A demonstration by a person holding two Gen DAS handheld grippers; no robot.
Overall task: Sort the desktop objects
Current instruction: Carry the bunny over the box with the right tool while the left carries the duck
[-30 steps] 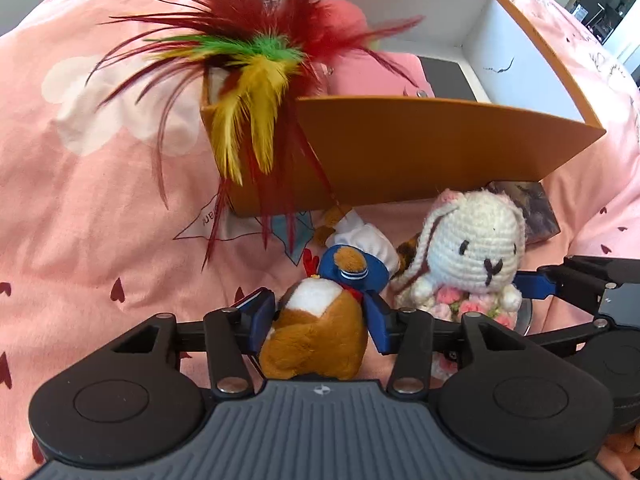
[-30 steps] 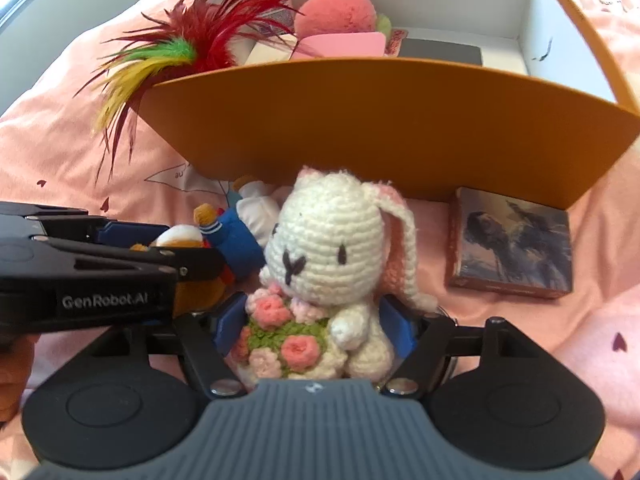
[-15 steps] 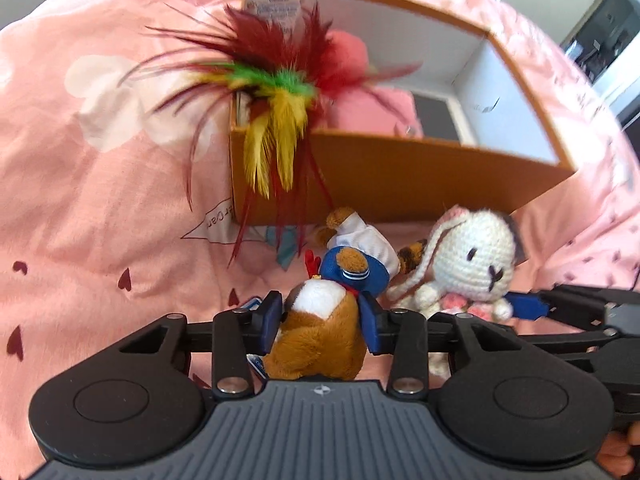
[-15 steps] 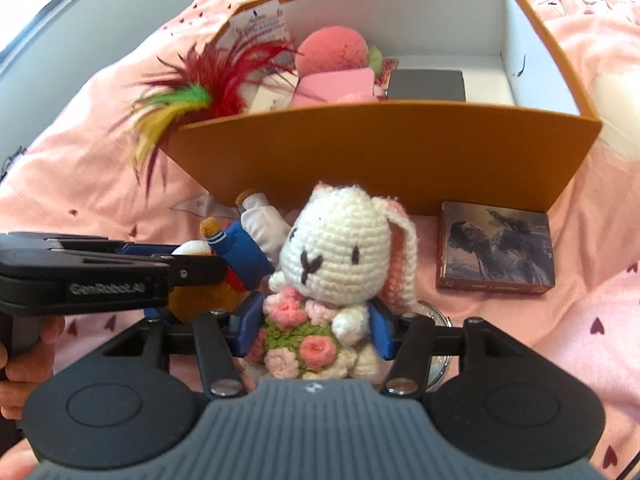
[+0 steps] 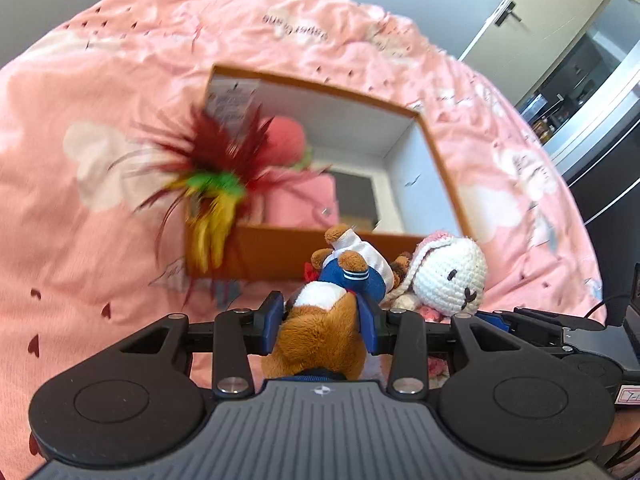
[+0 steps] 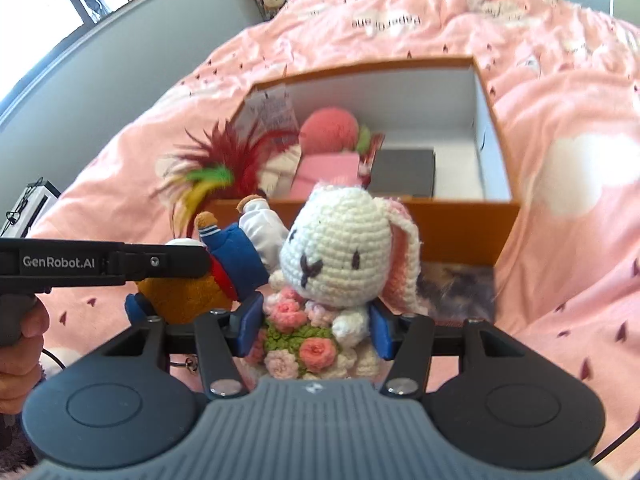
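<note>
My left gripper (image 5: 322,322) is shut on a brown plush toy in a blue and white sailor suit (image 5: 324,328), held in the air in front of the orange box (image 5: 272,252). My right gripper (image 6: 314,330) is shut on a white crocheted bunny with a pink flower bouquet (image 6: 340,248), held beside it. In the right wrist view the plush toy (image 6: 232,256) and the left gripper's arm sit to the left. The box (image 6: 460,232) holds a feather toy (image 6: 212,168), a pink ball (image 6: 328,130), a pink pad and a dark flat item.
A pink bedsheet (image 5: 80,220) lies under everything. A dark picture card (image 6: 456,284) lies on the sheet in front of the box's near wall. A doorway and dark cabinets (image 5: 592,80) stand at the far right.
Both grippers have risen and pulled back with their toys, so the box now looks smaller and lower. Both grips are unchanged.
</note>
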